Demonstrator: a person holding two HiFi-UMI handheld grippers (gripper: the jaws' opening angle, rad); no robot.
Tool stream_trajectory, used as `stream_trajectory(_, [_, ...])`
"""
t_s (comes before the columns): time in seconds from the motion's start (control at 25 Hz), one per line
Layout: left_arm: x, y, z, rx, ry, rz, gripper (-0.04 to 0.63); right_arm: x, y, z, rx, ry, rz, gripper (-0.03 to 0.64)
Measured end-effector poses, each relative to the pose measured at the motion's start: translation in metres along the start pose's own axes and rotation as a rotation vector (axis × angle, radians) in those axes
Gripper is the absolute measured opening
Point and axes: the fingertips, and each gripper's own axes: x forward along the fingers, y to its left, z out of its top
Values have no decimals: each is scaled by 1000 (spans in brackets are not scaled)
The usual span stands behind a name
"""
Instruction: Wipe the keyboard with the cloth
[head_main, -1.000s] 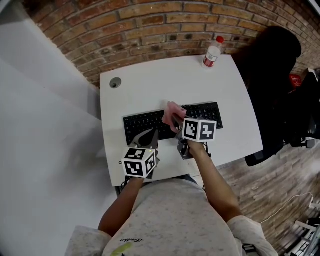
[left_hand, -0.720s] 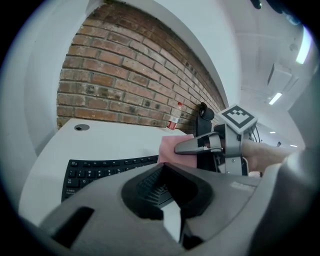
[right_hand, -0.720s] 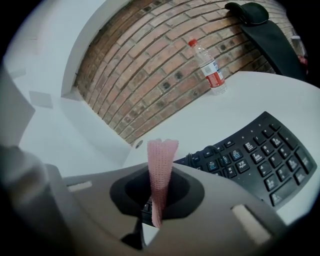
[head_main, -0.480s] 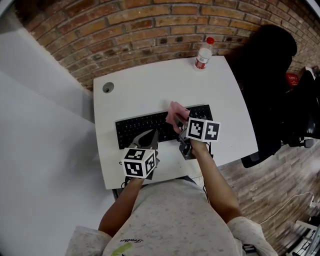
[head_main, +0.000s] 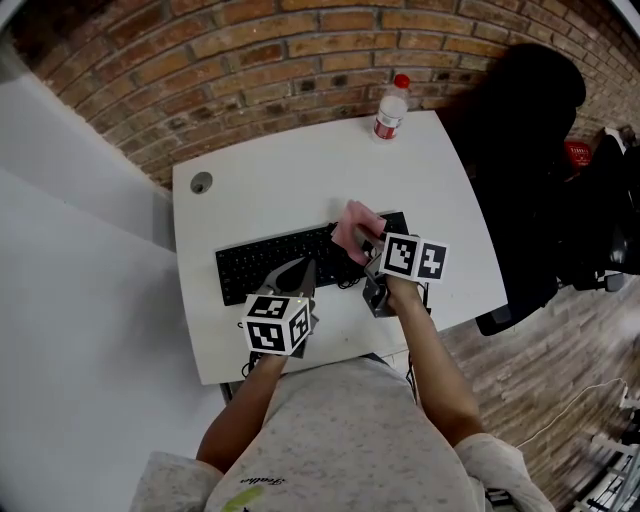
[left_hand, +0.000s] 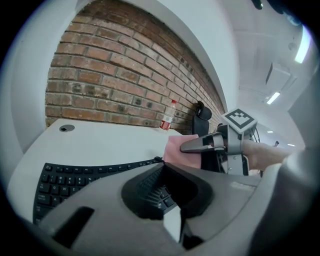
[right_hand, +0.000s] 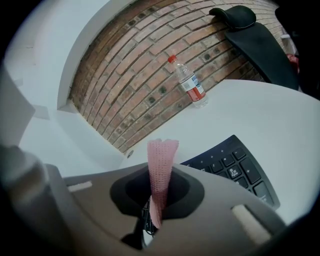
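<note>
A black keyboard (head_main: 270, 265) lies across the white table (head_main: 300, 170). My right gripper (head_main: 366, 243) is shut on a pink cloth (head_main: 353, 226), which hangs over the keyboard's right part. In the right gripper view the cloth (right_hand: 161, 170) stands up between the jaws, with the keyboard (right_hand: 235, 167) beyond it. My left gripper (head_main: 297, 272) hovers over the keyboard's front edge near its middle, jaws together and holding nothing. The left gripper view shows the keyboard (left_hand: 75, 172), the cloth (left_hand: 177, 150) and the right gripper (left_hand: 186, 147).
A plastic water bottle (head_main: 390, 108) with a red cap stands at the table's far right edge, by the brick wall. A cable hole (head_main: 202, 182) is at the far left. A black chair (head_main: 520, 120) stands right of the table. A thin cable (head_main: 350, 283) lies in front of the keyboard.
The right gripper and cloth have shifted along the keyboard toward its right end. The left gripper now sits nearer the keyboard's middle. The head view has drifted right.
</note>
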Motion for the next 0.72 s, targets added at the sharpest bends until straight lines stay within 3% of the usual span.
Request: stream_trajectory(0.72, [31,-24,-1,-4,13,0,-4,-23,-73,15,39,-4,-74,20])
